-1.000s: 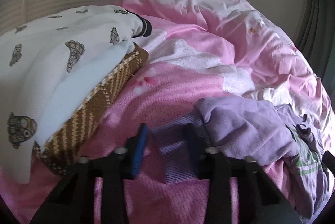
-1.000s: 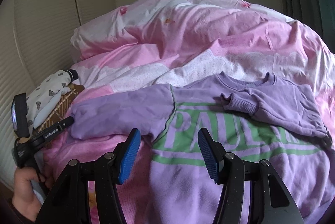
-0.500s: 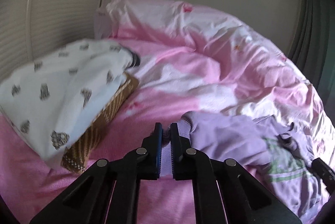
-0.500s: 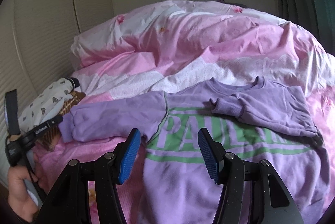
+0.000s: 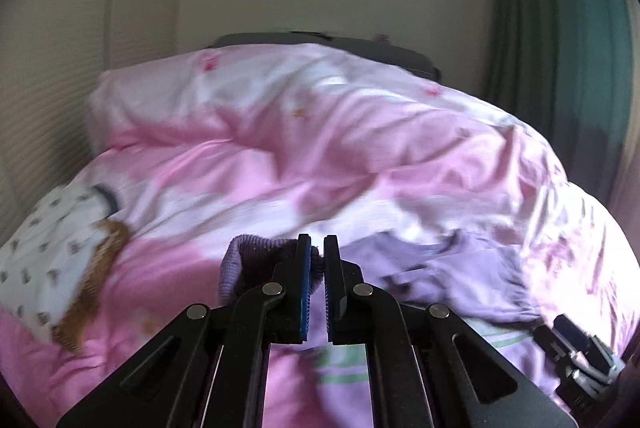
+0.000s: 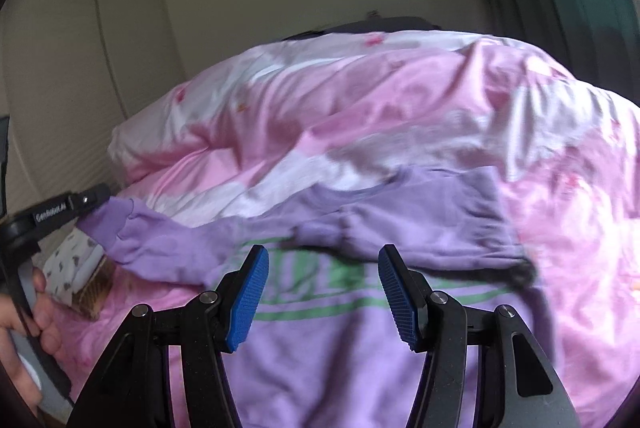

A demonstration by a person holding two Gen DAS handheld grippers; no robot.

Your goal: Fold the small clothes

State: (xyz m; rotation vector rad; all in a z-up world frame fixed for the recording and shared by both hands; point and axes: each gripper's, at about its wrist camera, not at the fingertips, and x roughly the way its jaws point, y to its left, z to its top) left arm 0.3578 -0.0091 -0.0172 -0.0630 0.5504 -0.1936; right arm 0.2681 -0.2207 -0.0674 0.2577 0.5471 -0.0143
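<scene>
Covering nearly the whole bed, a rumpled pink duvet [image 6: 400,100] is the work surface, and the purple sweatshirt [image 6: 360,348] lies front-up on the near part of it, its green lettering showing across the chest. Most of the folding looks undone to me: the body is spread flat and unfolded. One sleeve [image 6: 420,228], on the right in the right wrist view, already lies folded in across the chest. The other sleeve [image 6: 160,244] stretches out to the left side of that view, raised off the bedding at its end.

Over by the wall sits a small stack, a white printed garment [image 5: 52,260] on a brown knitted one [image 5: 92,292]; I'd guess those are finished, though I cannot be sure.

At that sleeve's ribbed cuff [image 5: 240,264] the left gripper [image 5: 316,268] has its jaws squeezed together on the knit, holding it up. The right gripper [image 6: 320,292] hovers over the chest, jaws about half apart with nothing between them. Folding this sleeve in, then the body, appears to be what remains.
</scene>
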